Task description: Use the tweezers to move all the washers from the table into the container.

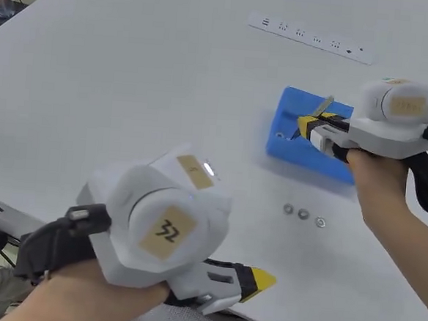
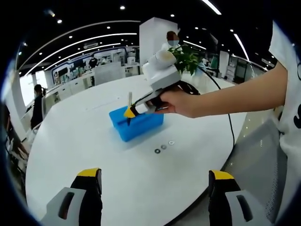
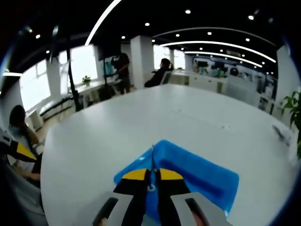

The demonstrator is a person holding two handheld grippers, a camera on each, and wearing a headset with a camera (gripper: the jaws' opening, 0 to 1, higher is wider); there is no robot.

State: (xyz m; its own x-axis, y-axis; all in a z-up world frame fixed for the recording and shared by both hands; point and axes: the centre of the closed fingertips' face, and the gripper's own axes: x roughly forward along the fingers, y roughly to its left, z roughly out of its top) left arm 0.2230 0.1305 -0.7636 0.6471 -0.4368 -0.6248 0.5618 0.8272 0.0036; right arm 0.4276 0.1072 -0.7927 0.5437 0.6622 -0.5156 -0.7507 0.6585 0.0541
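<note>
Clamping tweezers (image 3: 152, 157) above the container (image 3: 209, 181), right gripper (image 3: 151, 175) fingers (image 3: 136, 175) are shut; left gripper's (image 2: 155, 176) spread empty.

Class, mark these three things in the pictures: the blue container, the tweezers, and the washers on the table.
blue container (image 1: 294, 113): head view, bare blue part near its left end.
tweezers (image 1: 323, 106): head view, metal end sticking up over the container.
washers (image 1: 303, 214): head view, middle one of the three.
</note>
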